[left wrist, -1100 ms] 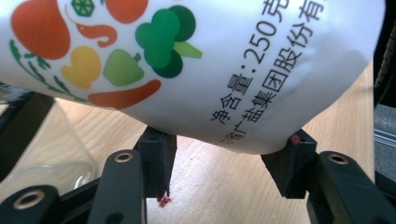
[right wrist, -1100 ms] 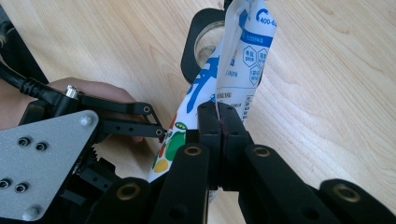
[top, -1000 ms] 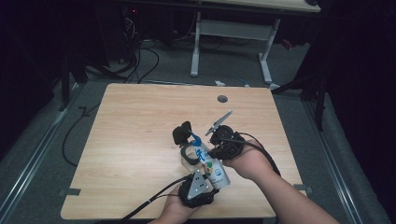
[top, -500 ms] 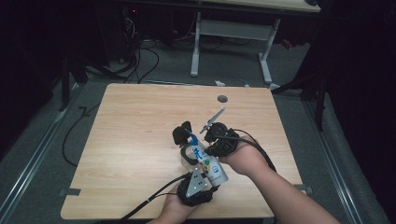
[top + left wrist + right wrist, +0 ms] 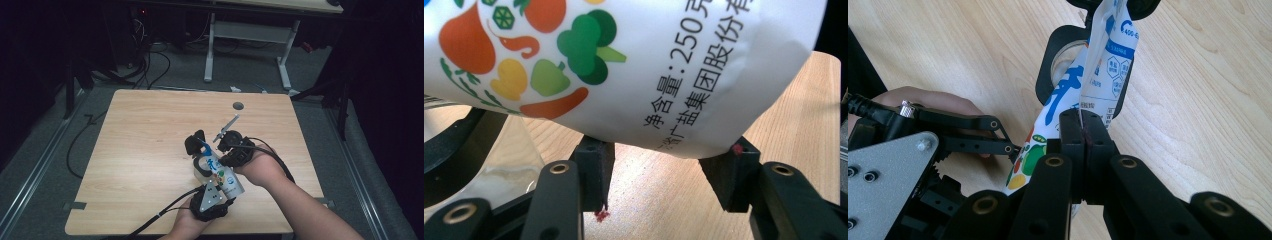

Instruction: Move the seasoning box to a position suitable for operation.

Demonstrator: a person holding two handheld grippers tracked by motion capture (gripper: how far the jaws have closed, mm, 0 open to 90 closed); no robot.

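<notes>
Table (image 5: 150, 150) — light wood top, rectangular, with a small round hole (image 5: 238, 106) near the far edge, right of centre. A desk frame and loose cables stand on the floor beyond its far edge.

Pouch (image 5: 217, 170) — white plastic bag printed with vegetables, blue lettering and Chinese text; it lies in the near right part of the table, running from near the front edge toward the middle. Its far end sits at the mouth of a clear container with a black rim (image 5: 196, 145); in the right gripper view the pouch (image 5: 1098, 60) runs along that black rim (image 5: 1048, 60). Whether the bag's edge reaches inside cannot be told.

Left gripper (image 5: 216, 187) — held in the person's left hand (image 5: 185, 227) at the front edge, grey three-cornered plate on top, cable trailing off to the near left. In the left gripper view the jaws stand about half apart, one to each side of the pouch (image 5: 634, 75), which rests on their tips and is gripped there.

Right gripper (image 5: 220, 150) — held in the right hand (image 5: 260, 167), coming in from the right of the pouch. In the right gripper view its jaws are pressed together on a thin edge of the pouch.

Thin grey rod (image 5: 226, 127) — slanting toward the far edge, just beyond the right gripper; what it is cannot be told.
</notes>
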